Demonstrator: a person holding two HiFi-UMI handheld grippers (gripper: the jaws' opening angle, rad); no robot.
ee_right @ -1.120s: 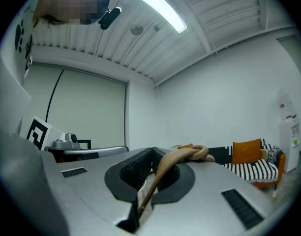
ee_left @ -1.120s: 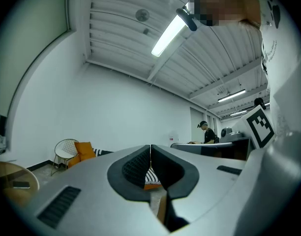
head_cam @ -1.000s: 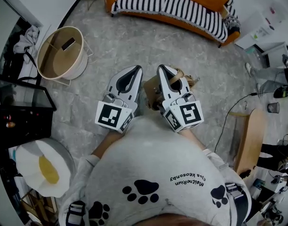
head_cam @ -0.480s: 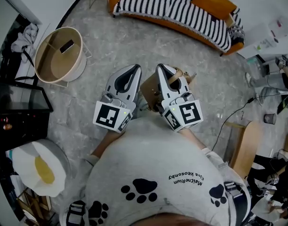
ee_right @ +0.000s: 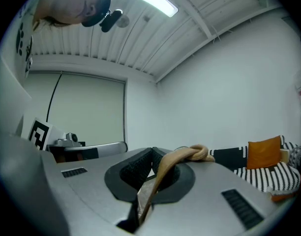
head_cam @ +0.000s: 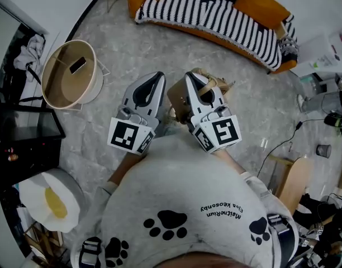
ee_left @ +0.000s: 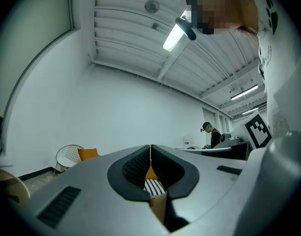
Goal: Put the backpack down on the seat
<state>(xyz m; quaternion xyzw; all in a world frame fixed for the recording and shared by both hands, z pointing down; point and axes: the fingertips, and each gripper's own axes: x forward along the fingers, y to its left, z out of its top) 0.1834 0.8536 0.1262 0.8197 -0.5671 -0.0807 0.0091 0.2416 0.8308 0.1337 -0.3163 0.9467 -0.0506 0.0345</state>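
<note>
Backpack (head_cam: 178, 98): tan-brown, hanging clear of the floor (head_cam: 132, 49) between the two tools, directly in front of the person's torso. It is carried, not set down.

Its strap (ee_right: 187, 156), tan and knotted near the top, runs up through the right hand-held gripper (head_cam: 194, 80). The right gripper view shows those jaws drawn tight together with the strap pinched between the pads.

Left hand-held gripper (head_cam: 156, 78): jaws meet at the tips with no gap. In the left gripper view a tan sliver shows low in the slot behind the tips. Whether that is a second strap caught there or merely the bag seen beneath cannot be settled. Both tools point roughly level, toward the far side of the room.

Seat: the sofa (head_cam: 215, 13), with striped cover and orange cushions, stands ahead of the person, well apart from the bag, with open floor between. A round tub (head_cam: 70, 74) stands off to the left, away from the line of approach.

Assessment: pick-up complete, carry in hand, placement not yet begun. Outstanding items:
- Cover the remaining floor to the sofa.
- Bring the bag over the striped seat.
- Lower it until the seat takes the weight.
- Let go of the strap.

The larger part of the task appears to remain.
</note>
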